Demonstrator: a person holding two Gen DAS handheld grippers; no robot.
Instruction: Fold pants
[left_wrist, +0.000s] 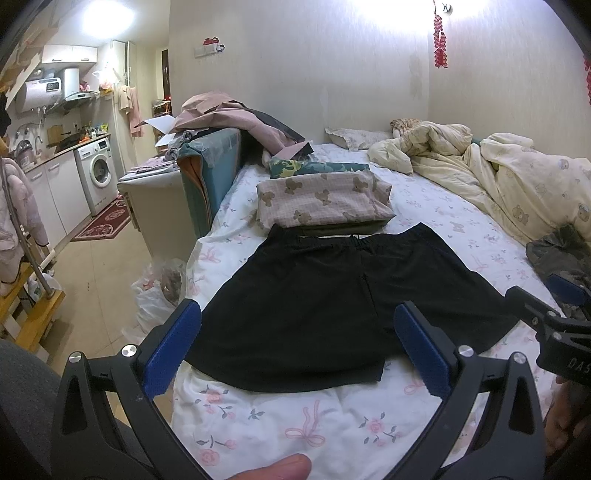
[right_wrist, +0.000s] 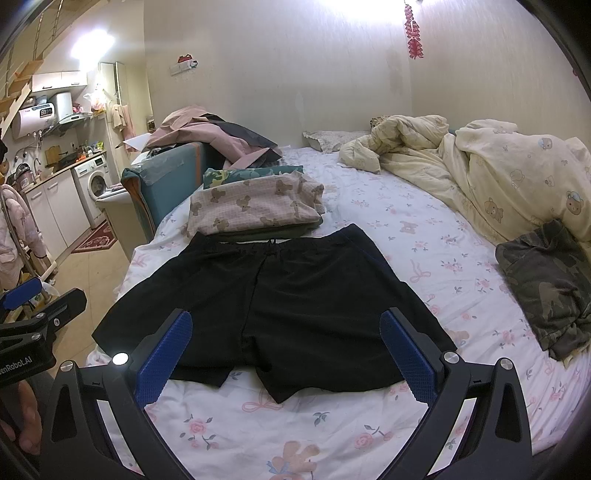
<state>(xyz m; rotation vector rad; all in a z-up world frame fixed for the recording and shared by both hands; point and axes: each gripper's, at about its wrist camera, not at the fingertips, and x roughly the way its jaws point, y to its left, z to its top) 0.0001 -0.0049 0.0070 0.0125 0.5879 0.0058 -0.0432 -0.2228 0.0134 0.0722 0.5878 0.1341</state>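
A pair of black fabric shorts (right_wrist: 273, 295) lies spread flat on the flower-printed white bedsheet (right_wrist: 424, 236), near the foot edge of the bed, waistband toward the far end and leg hems toward the cameras. The left gripper (left_wrist: 297, 347) hovers over the left leg hem, blue-padded fingers (left_wrist: 173, 350) wide apart and holding nothing. The right gripper (right_wrist: 286, 354) hovers over the hems, also spread wide and empty. In the right wrist view the other gripper's black body reads "enRobot.AI"; in the left wrist view the right one shows "DAS". Just beyond the waistband sits a folded pink bear-print cloth (right_wrist: 255, 210) on a stack. A crumpled camouflage garment (right_wrist: 546, 284) lies near the sheet's right edge, beside a cream bear-print duvet (right_wrist: 498, 181).
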